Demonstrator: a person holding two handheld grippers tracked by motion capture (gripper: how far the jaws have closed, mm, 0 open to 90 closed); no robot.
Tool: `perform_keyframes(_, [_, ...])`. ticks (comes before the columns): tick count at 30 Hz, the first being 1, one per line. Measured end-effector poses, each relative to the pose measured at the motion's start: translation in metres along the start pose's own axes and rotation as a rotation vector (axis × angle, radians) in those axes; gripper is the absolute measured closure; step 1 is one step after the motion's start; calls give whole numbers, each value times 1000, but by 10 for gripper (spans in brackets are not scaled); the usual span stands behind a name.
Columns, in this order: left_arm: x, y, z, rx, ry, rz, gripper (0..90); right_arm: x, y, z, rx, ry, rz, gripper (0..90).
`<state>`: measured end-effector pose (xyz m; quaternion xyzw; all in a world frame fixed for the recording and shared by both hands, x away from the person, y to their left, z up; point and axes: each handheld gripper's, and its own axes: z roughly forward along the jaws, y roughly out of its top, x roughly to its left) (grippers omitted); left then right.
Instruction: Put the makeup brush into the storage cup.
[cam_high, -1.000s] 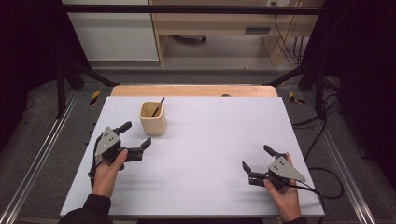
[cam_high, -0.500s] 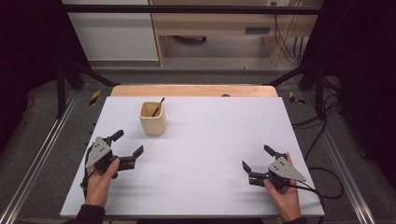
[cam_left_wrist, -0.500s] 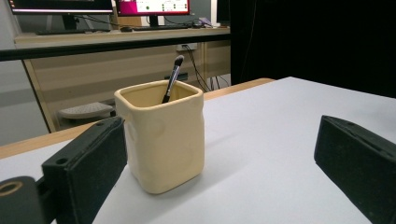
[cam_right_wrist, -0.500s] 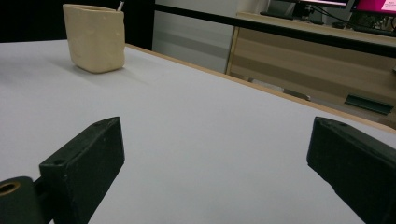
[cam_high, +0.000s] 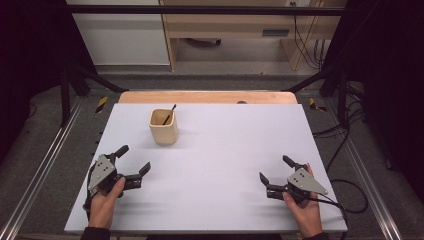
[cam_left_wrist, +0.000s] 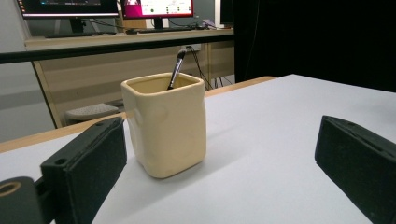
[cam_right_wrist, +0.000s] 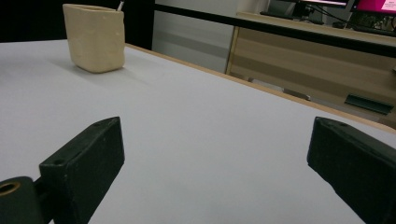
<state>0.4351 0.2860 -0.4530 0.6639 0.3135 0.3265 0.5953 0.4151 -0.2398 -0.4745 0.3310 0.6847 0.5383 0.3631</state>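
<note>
High view: a cream cup (cam_high: 163, 127) stands upright on the white table (cam_high: 225, 150), toward the far left, well apart from both grippers. A thin dark brush (cam_high: 168, 114) leans inside the cup, its top just above the rim; the part inside is hidden. The left gripper (cam_high: 134, 166) rests near the left front edge, held by the left hand (cam_high: 105, 202), jaws spread apart with nothing between them. The right gripper (cam_high: 276, 170) rests near the right front edge in the right hand (cam_high: 304, 210), jaws likewise spread and empty. The forearms are cut off at the bottom edge. Left gripper view: the cup (cam_left_wrist: 164, 125) sits ahead between the two open jaws, nearer the left one, not touching either. The brush (cam_left_wrist: 176, 69) stands tilted in the cup, showing a dark handle with a metallic section; its lower end is hidden by the wall. Right gripper view: the cup (cam_right_wrist: 95, 37) stands far off at upper left, its rim cut by the frame edge; a pale tip (cam_right_wrist: 120, 5) projects beside it, hard to make out. Jaws wide apart over bare table.
</note>
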Motion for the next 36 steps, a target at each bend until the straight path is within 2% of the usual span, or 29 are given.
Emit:
perform_keyframes(19, [-4, -8, -6, -24, -1, 1, 18, -1, 0, 0, 1, -4, -1, 41])
perform_keyframes(27, [-7, -14, -8, -15, -12, -2, 18, 0, -1, -1, -4, 0, -6, 43])
perform_keyframes(36, [-13, -16, -7, 4, -25, 21, 18, -2, -2, -2, -12, -3, 1, 44])
